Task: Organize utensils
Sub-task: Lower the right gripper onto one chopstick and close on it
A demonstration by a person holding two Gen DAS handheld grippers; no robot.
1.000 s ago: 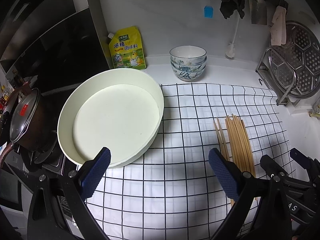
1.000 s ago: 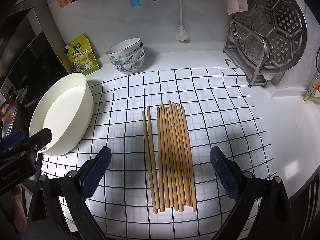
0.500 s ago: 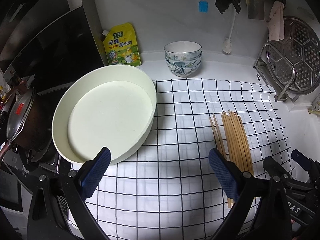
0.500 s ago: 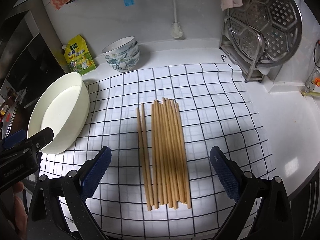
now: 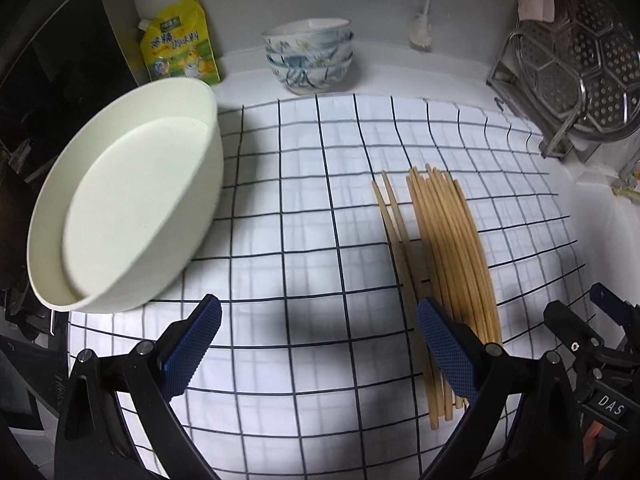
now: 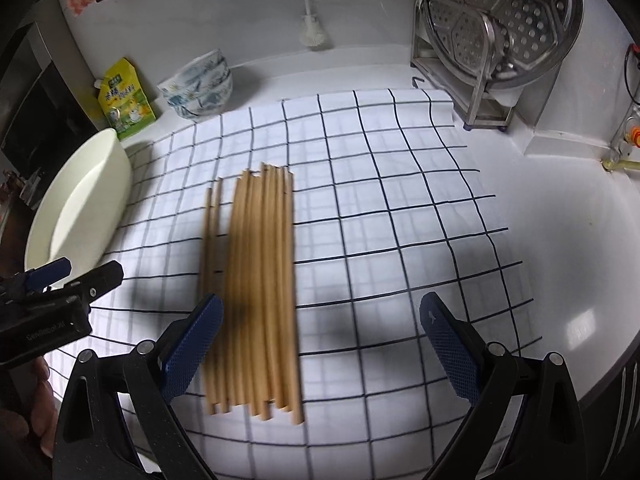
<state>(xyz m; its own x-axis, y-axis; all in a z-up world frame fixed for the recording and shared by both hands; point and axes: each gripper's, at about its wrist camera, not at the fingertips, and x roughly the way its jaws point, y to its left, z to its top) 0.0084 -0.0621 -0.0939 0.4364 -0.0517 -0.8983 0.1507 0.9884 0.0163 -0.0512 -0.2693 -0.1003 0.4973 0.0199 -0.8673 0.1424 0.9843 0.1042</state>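
Several wooden chopsticks (image 5: pixel 444 256) lie side by side on the white checked cloth (image 5: pixel 304 216); two lie slightly apart on the left. In the right wrist view the chopsticks (image 6: pixel 256 280) are blurred, by my left fingertip. My left gripper (image 5: pixel 318 350) is open and empty above the cloth, its right fingertip over the chopsticks' near ends. My right gripper (image 6: pixel 320 344) is open and empty, just right of the bundle. The large cream basin (image 5: pixel 128 208) stands at the left, also in the right wrist view (image 6: pixel 76 208).
Stacked patterned bowls (image 5: pixel 310 56) and a yellow seasoning pouch (image 5: pixel 180 46) stand at the back. A steel rack with a perforated steamer plate (image 6: pixel 500 28) stands back right. A stove area lies left of the basin. The counter edge runs at the right (image 6: pixel 592 380).
Both grippers moved forward and lower towards the cloth and shifted right; the chopsticks look larger and lie further left in the right wrist view. Both stay open.
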